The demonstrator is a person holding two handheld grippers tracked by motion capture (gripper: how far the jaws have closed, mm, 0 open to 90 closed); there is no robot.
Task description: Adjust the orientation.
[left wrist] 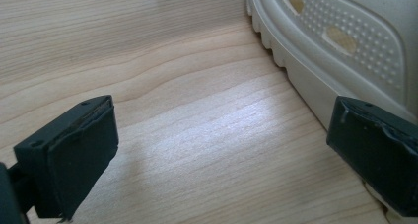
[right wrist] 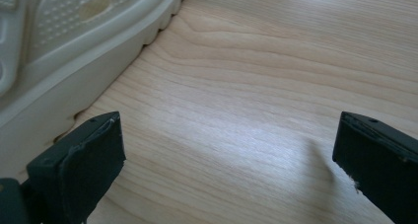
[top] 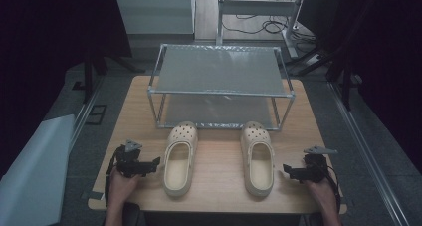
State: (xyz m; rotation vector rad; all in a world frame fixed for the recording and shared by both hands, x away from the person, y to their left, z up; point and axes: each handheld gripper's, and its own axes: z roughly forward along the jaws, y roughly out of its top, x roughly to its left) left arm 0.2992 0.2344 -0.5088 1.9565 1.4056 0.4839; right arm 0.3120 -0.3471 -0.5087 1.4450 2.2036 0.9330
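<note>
Two cream clogs lie side by side on the wooden table (top: 219,159), toes pointing away. The left clog (top: 180,156) has my left gripper (top: 153,165) just to its left, resting low on the table. That gripper (left wrist: 222,150) is open, with bare wood between the jaws and the clog's sole (left wrist: 315,51) beside the right jaw. The right clog (top: 258,157) has my right gripper (top: 286,170) just to its right. It (right wrist: 229,165) is open too, the clog's sole (right wrist: 74,51) by its left jaw. Neither holds anything.
A two-tier metal-frame rack (top: 219,84) with grey shelves stands at the back of the table, right behind the clogs' toes. A grey panel (top: 35,171) leans off the table's left side. Cables (top: 268,24) lie on the floor beyond the rack.
</note>
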